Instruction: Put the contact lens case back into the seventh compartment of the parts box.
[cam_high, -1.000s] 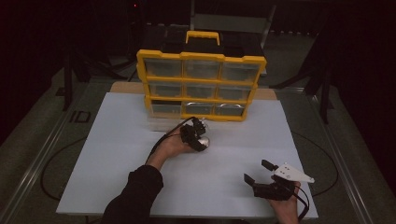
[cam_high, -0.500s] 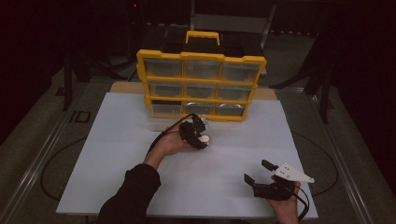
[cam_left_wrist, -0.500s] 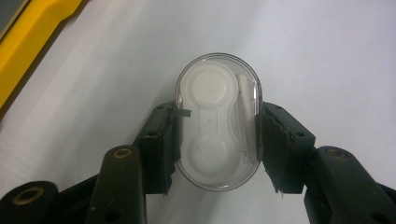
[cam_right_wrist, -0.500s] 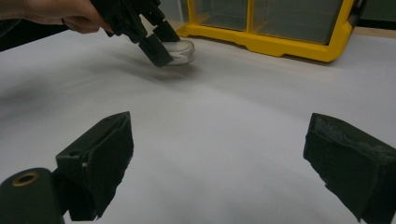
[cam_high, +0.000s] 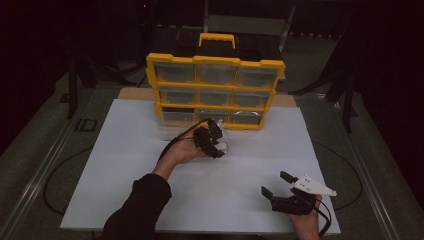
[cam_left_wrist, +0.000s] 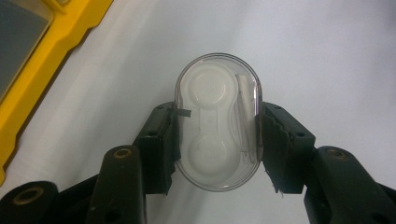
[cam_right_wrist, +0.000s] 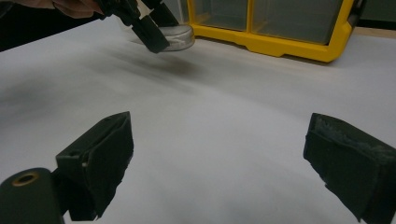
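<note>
Overhead first: left gripper (cam_high: 216, 141) is up off the white table (cam_high: 125, 165), just in front of the yellow drawer cabinet (cam_high: 215, 90), with a small clear case (cam_high: 221, 146) caught between its jaws; the person's left hand (cam_high: 182, 150) comes in from below with a dark sleeve (cam_high: 140, 210) behind it. Down at the near right corner sits the right gripper (cam_high: 280, 184), jaws spread wide with nothing between them, its grey three-cornered plate (cam_high: 314, 185) on top, well apart from the left one. Switching to the left gripper view: the clear case (cam_left_wrist: 217, 121) is an oval transparent box with a white two-cup insert inside, both pads pressing on its long sides, white table underneath and a yellow cabinet edge (cam_left_wrist: 42, 79) at the left. Over to the right gripper view: its own two black jaws stand far apart over bare white surface, while farther off the left gripper (cam_right_wrist: 154, 35) holds the clear case (cam_right_wrist: 180, 36) above the table, its shadow below it, just before the yellow cabinet's (cam_right_wrist: 280, 44) bottom row of clear drawers (cam_right_wrist: 299, 18).
</note>
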